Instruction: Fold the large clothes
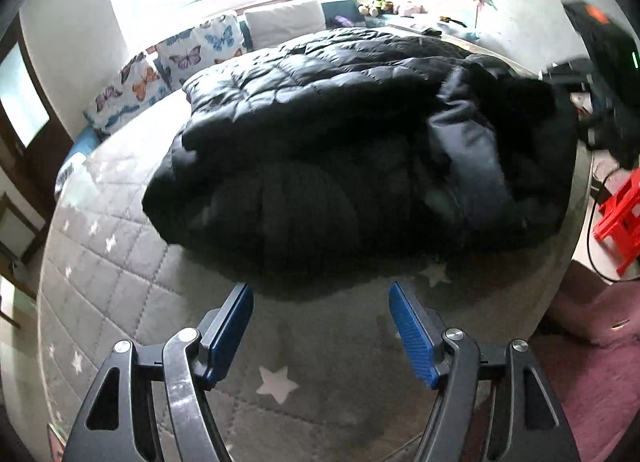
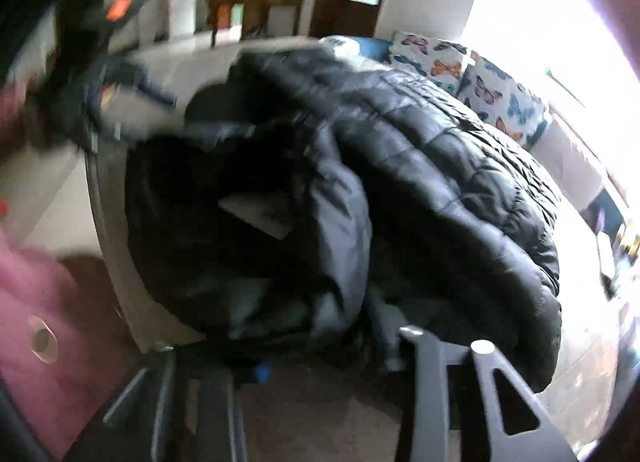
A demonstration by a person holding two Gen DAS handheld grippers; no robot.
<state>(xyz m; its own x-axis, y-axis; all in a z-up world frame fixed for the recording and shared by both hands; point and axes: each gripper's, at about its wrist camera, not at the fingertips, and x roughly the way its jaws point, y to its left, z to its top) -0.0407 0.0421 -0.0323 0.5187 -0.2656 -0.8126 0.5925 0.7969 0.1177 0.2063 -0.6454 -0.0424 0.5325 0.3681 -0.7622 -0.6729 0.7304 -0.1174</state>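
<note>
Nearest the left-wrist lens, the left gripper point(image 1: 321, 308) stands wide open over bare grey quilted bedcover point(image 1: 120, 286) with white stars, holding nothing. At twelve o'clock the black puffy quilted jacket point(image 1: 320, 133) lies bunched, its hem edge just beyond the pads. From the right wrist view, the right gripper point(image 2: 320, 358) is blurred (whether it grips jacket fabric, I cannot tell). Farther, butterfly pillows point(image 1: 168, 69) at ten o'clock; a red stool point(image 1: 620, 221) at three.
</note>
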